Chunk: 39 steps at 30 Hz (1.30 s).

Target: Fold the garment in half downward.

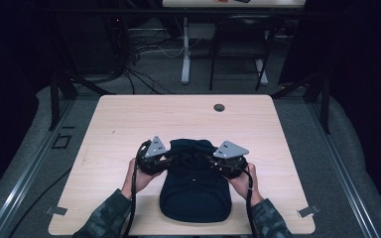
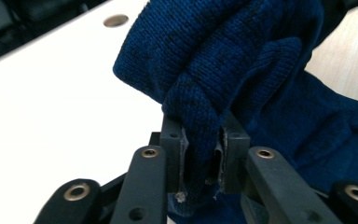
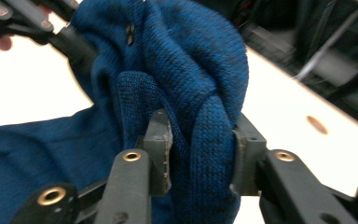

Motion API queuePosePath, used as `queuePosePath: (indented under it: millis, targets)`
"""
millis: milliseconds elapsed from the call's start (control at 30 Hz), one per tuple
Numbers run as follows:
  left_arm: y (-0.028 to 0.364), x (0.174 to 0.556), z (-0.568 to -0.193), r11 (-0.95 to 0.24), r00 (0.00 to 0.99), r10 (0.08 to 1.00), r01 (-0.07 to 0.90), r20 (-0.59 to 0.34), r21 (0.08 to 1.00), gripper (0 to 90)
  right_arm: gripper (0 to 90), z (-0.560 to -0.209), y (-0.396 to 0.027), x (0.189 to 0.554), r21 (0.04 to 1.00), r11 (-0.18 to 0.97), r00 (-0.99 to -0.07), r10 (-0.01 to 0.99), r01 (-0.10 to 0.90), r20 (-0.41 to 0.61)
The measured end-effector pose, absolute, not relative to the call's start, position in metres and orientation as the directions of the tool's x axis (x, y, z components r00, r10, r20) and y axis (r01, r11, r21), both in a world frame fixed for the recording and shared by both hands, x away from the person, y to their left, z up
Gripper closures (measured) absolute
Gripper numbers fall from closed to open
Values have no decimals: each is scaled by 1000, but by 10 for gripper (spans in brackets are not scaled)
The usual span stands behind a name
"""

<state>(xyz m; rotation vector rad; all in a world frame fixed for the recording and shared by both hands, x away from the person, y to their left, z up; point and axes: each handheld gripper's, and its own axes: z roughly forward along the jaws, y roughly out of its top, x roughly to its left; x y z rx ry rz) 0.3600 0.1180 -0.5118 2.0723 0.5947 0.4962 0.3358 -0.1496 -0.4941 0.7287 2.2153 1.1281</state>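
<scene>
A pale wooden bench (image 1: 129, 119) is carrying a dark blue knitted garment (image 1: 194, 193), lying near the front edge at the middle. Its far end is bunching up between two hands. The left tongs (image 2: 203, 156) are clamping a fold at the garment's far left, and the right tongs (image 3: 200, 156) are clamping a thicker fold at its far right.

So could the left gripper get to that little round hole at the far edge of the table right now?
Probably not as things stand: the left gripper is shut on a fold of the dark blue knitted garment. The bare tabletop up to the hole is free, but it would likely drag the garment along.
</scene>
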Motion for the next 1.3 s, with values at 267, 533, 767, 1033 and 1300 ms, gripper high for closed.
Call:
queuePosePath:
  millis: [267, 533, 767, 1033, 1300]
  targets:
    - [116, 344, -514, -534, 775, 579, 127, 252, 836, 776, 557, -496, -154, 336, 809, 499, -738, 663, 312, -124]
    - [111, 334, -513, -577, 753, 565, 68, 338, 814, 776, 563, -501, -155, 331, 783, 526, -752, 648, 332, -117]
    - [105, 321, -517, -637, 729, 524, -8, 441, 771, 774, 563, -513, -153, 317, 764, 550, -749, 649, 339, -135]
    - [105, 313, -514, -630, 774, 497, 10, 393, 777, 750, 560, -519, -155, 305, 753, 563, -749, 647, 340, -145]
    - [110, 309, -518, -619, 819, 475, 52, 321, 784, 729, 560, -519, -158, 289, 787, 551, -724, 659, 278, -205]
